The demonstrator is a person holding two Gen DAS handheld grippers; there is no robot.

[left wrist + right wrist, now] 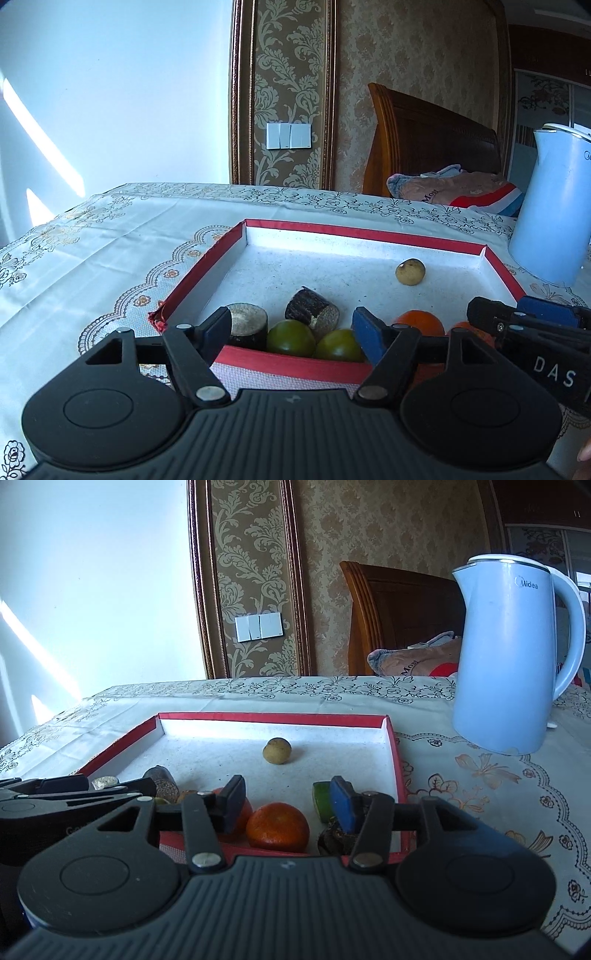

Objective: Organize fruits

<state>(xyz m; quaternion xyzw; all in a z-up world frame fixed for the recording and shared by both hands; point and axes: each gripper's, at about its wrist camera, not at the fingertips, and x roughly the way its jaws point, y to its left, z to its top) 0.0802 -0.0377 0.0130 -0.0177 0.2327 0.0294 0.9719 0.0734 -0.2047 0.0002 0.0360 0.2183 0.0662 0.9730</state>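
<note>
Two sets of fingers hover at the near rim of the red-edged tray point(207, 273), and both stand apart with nothing clamped between them. My left gripper point(291, 332) is spread wide over two green fruits point(291, 336) that sit against the near wall, with two dark stubby cut pieces point(312, 309) just behind them. My right gripper point(288, 803) is less widely parted; an orange point(277, 826) lies in the gap between its pads, but they do not press on it. A second orange fruit shows partly behind my right gripper's left finger, and a green piece point(322, 800) sits beside its blue-padded finger. One small tan round fruit point(277, 750) lies alone, well apart, toward the far side of the tray.

Most of the fruit is crowded along the near wall, I judge because that is the easiest edge for me to reach across, and like seems to lie beside like: greens on the left, oranges on the right. The tray's raised walls keep the round ones from rolling onto the desk point(480, 775). A pale blue kettle point(513, 657) stands on the cloth to the right, outside the tray and clear of my reach.
</note>
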